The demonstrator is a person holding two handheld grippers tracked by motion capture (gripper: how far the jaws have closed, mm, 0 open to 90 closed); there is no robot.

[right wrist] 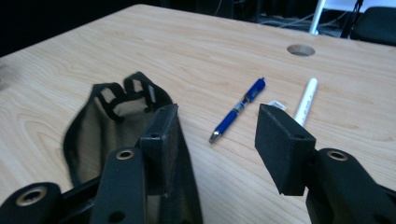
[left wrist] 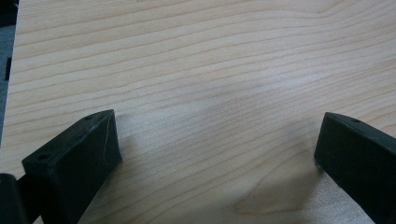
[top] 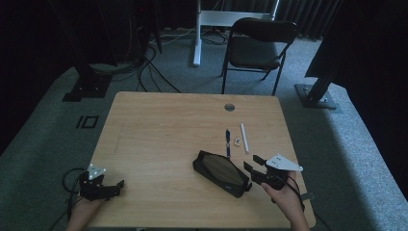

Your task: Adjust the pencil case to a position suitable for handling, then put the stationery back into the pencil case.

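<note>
The right gripper (right wrist: 217,140) has its jaws parted and empty, beside the open pouch (top: 221,172), which lies ready for filling. The blue pen (right wrist: 238,109) and white pen (right wrist: 306,100) lie just beyond, within reach. The left gripper (top: 107,187) rests open, well apart.

The left tool (top: 118,185) was matte black, with blocky jaws bearing small screw holes and a pale three-cornered plate behind them. The right tool (top: 250,163) matched it, its black linkage arms pinned with brass-ringed bolts. A dark cable trailed from the rear of each.
</note>
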